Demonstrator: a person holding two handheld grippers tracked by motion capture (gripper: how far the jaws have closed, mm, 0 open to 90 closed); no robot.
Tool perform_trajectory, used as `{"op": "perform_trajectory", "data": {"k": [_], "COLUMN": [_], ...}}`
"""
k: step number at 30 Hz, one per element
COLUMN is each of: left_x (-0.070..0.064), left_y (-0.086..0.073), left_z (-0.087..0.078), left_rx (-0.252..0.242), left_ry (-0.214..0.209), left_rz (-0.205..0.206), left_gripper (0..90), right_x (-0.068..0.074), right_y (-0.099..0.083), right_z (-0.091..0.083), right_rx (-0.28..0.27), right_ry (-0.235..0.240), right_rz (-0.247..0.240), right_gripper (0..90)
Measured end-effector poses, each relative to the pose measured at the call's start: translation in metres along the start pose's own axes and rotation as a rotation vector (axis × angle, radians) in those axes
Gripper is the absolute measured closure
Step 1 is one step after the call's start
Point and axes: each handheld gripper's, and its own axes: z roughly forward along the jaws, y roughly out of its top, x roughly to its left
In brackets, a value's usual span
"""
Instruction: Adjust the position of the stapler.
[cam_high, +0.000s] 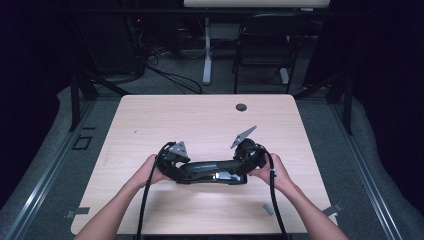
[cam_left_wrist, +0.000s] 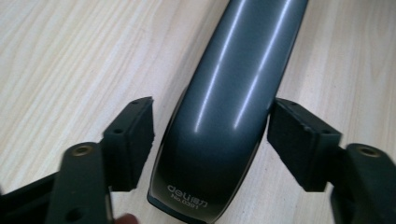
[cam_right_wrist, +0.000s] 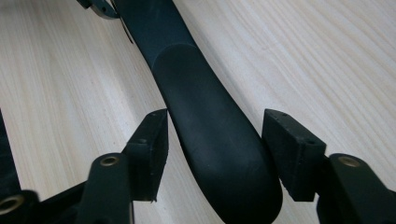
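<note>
A long black stapler (cam_high: 215, 172) lies across the near middle of the wooden table (cam_high: 200, 120). My left gripper (cam_high: 189, 172) is at its left end and my right gripper (cam_high: 239, 171) at its right end. In the left gripper view, the left gripper (cam_left_wrist: 210, 135) is open, with its pads on either side of the stapler's glossy grey end (cam_left_wrist: 224, 93), which is marked "deli". The right pad looks close to touching. In the right gripper view, the right gripper (cam_right_wrist: 215, 149) is open astride the stapler's matt black rounded end (cam_right_wrist: 205, 112), with small gaps on both sides.
A round cable hole (cam_high: 241, 107) sits near the table's far edge. A small strip of tape (cam_high: 268, 209) lies near the front right. A dark chair (cam_high: 265, 45) and a white desk leg (cam_high: 206, 50) stand beyond the table.
</note>
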Motion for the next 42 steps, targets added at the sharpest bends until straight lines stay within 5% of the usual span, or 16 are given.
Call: {"op": "perform_trajectory", "data": {"k": [7,13,28,42], "left_x": [0.000,-0.002,-0.018,-0.032], "left_y": [0.002,0.006,0.014,0.022], "left_z": [-0.005,-0.011,-0.024,-0.024], "left_rx": [-0.036,-0.117,-0.214,-0.258], "left_ry": [0.008,0.044,0.105,0.146], "left_rz": [-0.027,-0.078,-0.157,-0.175], "left_gripper": [15.5,6.4,0.4,1.7], "right_x": [-0.004,-0.005,-0.001,0.000], "right_y": [-0.004,-0.012,-0.030,-0.050], "right_z": [-0.007,-0.019,-0.032,-0.044], "right_rx": [-0.035,-0.059,-0.097,-0.099], "right_ry": [-0.006,-0.022,-0.074,-0.105], "right_rz": [0.021,0.056,0.107,0.146], "right_gripper": [21.5,3.0,0.0,2.0]}}
